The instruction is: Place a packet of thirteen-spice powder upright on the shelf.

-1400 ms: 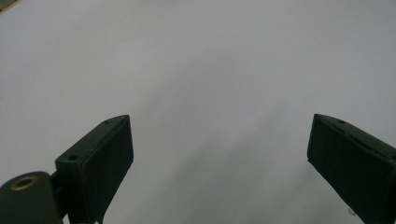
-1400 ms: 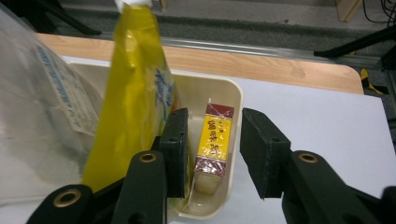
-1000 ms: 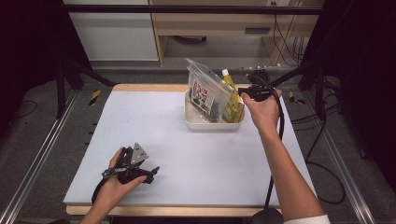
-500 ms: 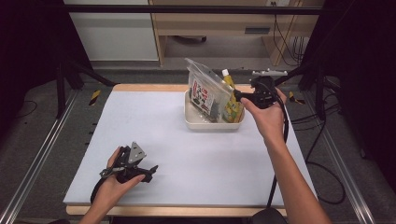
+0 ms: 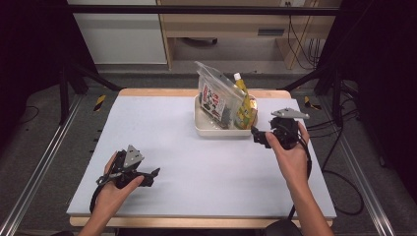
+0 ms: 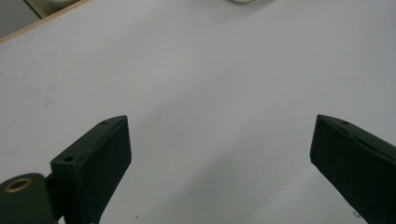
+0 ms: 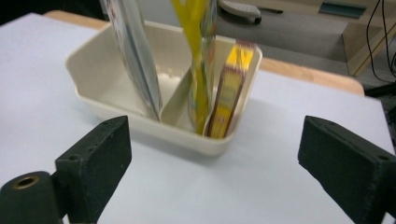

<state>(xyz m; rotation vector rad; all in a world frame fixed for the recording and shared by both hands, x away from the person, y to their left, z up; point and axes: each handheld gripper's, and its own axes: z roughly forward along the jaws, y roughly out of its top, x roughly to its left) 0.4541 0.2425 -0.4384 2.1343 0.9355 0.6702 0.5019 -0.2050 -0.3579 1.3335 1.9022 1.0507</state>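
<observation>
My right hand-held gripper sits just off the right end of the cream tray, near the counter's right edge, pointing toward the tray. Its jaws have just been opening and now stand spread wide with nothing between them; in the right gripper view I see the tray ahead, not touching the jaws. The tray stands near the far edge of the counter, right of centre. In it, a clear printed pouch leans in the left compartment, and a yellow pouch and a slim yellow packet stand upright in the right one. My left hand-held gripper rests near the front left corner, jaws spread over bare counter.
</observation>
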